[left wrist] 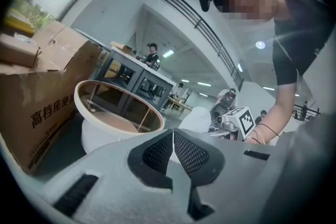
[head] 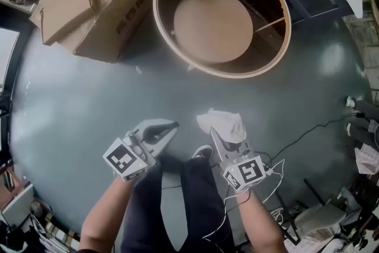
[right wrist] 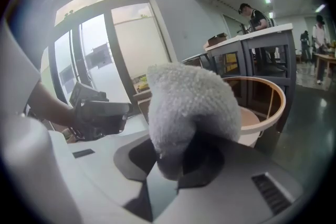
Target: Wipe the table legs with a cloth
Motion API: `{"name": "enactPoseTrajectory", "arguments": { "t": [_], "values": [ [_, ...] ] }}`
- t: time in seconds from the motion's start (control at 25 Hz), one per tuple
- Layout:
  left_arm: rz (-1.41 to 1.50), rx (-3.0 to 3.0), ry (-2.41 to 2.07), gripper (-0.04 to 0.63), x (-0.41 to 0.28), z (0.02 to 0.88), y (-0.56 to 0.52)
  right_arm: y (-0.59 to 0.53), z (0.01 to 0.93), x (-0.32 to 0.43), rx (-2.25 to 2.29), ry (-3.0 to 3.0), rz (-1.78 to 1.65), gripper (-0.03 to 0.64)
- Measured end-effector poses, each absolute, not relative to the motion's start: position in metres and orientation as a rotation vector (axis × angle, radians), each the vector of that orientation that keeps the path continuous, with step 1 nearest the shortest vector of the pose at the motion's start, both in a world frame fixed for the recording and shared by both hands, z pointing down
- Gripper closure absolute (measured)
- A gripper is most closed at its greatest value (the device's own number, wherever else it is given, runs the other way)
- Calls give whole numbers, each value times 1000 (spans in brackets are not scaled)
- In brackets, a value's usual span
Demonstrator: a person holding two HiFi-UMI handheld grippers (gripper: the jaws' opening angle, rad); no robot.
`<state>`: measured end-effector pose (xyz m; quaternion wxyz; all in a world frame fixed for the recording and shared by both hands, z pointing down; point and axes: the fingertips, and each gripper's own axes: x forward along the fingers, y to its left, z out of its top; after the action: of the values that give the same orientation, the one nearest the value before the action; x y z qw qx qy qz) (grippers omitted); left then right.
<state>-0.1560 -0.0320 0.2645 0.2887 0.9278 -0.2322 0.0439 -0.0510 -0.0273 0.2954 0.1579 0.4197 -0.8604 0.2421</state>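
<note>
Head view is showing us standing over a dark grey floor (head: pixel 77 103); we are holding both grippers low in front of us. We are keeping the left gripper (head: pixel 170 126) pressed shut on nothing, its two mesh pads meeting in the left gripper view. We are clamping the white cloth (head: pixel 222 122) in the right gripper (head: pixel 217 137), and in the right gripper view its fluffy bunch is bulging up from between the jaws. The round table (head: pixel 213 23) with the pale wooden rim is standing ahead of both grippers, well apart from the cloth; its thin legs (head: pixel 266 23) are showing inside the rim. Cardboard boxes (head: pixel 106 15) are lying just left of the table.
</note>
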Motion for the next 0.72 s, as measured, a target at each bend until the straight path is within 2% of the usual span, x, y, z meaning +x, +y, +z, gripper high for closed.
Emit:
{"name": "enactPoseTrajectory", "arguments": {
  "t": [0.28, 0.72],
  "values": [
    [91, 2501, -627, 589, -130, 373, -55, -62, 423, -86, 966, -2560, 636, 538],
    [117, 2577, -582, 589, -144, 453, -82, -136, 499, -118, 918, -2646, 500, 538]
  ]
}}
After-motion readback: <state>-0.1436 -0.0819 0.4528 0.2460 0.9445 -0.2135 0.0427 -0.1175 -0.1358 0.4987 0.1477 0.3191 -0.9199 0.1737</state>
